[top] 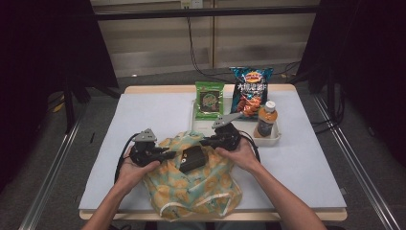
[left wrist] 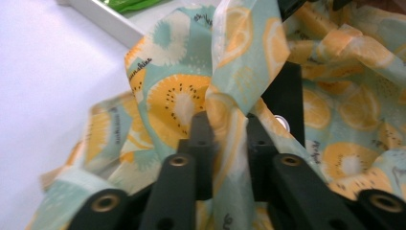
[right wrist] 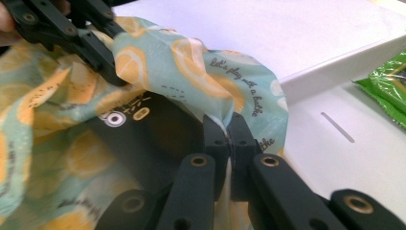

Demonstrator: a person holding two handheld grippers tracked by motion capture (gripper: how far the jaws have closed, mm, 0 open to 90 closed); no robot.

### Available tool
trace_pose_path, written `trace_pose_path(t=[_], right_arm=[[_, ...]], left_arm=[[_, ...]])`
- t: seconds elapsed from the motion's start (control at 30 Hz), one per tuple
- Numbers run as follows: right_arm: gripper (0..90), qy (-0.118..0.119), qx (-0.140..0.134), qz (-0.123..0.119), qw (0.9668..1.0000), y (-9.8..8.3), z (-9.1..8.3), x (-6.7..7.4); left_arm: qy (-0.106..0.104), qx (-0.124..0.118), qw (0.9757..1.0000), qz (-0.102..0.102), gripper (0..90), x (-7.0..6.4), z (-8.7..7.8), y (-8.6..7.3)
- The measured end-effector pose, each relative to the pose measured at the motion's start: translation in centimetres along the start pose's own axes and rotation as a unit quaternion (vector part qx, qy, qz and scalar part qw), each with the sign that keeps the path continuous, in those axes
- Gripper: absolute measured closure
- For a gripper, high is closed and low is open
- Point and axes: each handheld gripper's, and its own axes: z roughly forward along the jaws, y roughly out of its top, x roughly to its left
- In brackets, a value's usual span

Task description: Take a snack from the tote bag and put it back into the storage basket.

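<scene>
fruit-print bag (top: 196, 184) lettered "let's play with a bottle", its rim pinched between left gripper (left wrist: 224, 139) and right gripper (right wrist: 229, 139)

The table (top: 143, 139) carried a pale white-blue covering over its wooden top, whose edge showed at the far and near sides. A fruit-print cloth bag (top: 196, 184) lay crumpled on it at the near middle, hanging slightly over the near edge. Beyond that sat a white tray (top: 275, 139), at the far middle of the table.
</scene>
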Motion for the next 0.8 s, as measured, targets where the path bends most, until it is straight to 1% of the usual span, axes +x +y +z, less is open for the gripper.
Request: trace_pose_path(t=[0.03, 0.07, 0.1, 0.13, 0.2, 0.23, 0.27, 0.33, 0.47, 0.57, 0.6, 0.63, 0.7, 0.77, 0.8], right_arm=[[89.6, -0.003, 0.002, 0.002, 1.0000, 0.0, 0.3, -0.1], [89.5, -0.006, 0.003, 0.004, 1.0000, 0.0, 0.6, -0.3], [89.5, -0.010, 0.007, 0.007, 0.9999, 0.0, 1.0, -0.4], [89.3, -0.007, 0.006, 0.010, 0.9999, 0.0, 1.2, -0.5], [89.2, -0.011, 0.007, 0.013, 0.9998, 0.0, 1.5, -0.7], [89.3, -0.007, 0.008, 0.016, 0.9998, -0.1, 1.6, -0.6], [89.2, -0.010, 0.012, 0.010, 0.9998, -0.1, 1.8, -0.6], [89.4, -0.010, 0.023, 0.011, 0.9996, -0.2, 2.1, -0.5], [89.7, 0.008, 0.028, 0.004, 0.9996, -0.3, 2.0, -0.2], [89.8, 0.018, 0.028, 0.010, 0.9994, -0.6, 1.7, 0.0], [89.8, 0.024, 0.026, 0.012, 0.9993, -0.7, 1.6, 0.0], [89.8, 0.027, 0.025, 0.015, 0.9992, -0.9, 1.5, 0.1], [89.9, 0.032, 0.032, 0.010, 0.9989, -1.3, 1.1, 0.4], [89.9, 0.039, 0.032, 0.014, 0.9986, -1.6, 0.8, 0.6], [89.9, 0.042, 0.034, 0.011, 0.9985, -1.7, 0.7, 0.7]], left_arm=[[-0.002, 0.000, 1.0000, -0.005, 81.1, 0.3, -0.1, -0.1], [-0.004, -0.001, 1.0000, -0.005, 81.9, 0.4, -0.2, -0.1], [0.000, -0.001, 1.0000, -0.007, 82.8, 0.5, -0.4, -0.2], [-0.001, 0.002, 1.0000, -0.007, 83.6, 0.5, -0.5, -0.3], [0.000, 0.000, 0.9999, -0.011, 84.3, 0.7, -0.7, -0.5], [0.001, 0.000, 0.9999, -0.013, 84.6, 0.7, -0.9, -0.5], [0.002, 0.000, 0.9999, -0.014, 85.0, 0.9, -1.0, -0.6], [0.005, 0.000, 0.9999, -0.016, 86.0, 1.1, -1.2, -0.8], [-0.002, -0.005, 0.9997, -0.023, 86.7, 1.2, -1.5, -1.1], [-0.010, -0.007, 0.9996, -0.026, 87.2, 1.1, -1.4, -1.2], [-0.008, -0.007, 0.9997, -0.023, 87.3, 1.0, -1.4, -1.2], [-0.011, -0.006, 0.9997, -0.021, 87.5, 0.9, -1.4, -1.2], [-0.017, -0.006, 0.9996, -0.021, 87.7, 0.7, -1.3, -1.2], [-0.019, -0.004, 0.9997, -0.017, 87.7, 0.5, -1.3, -1.2], [-0.020, -0.002, 0.9997, -0.012, 87.7, 0.4, -1.3, -1.1]])
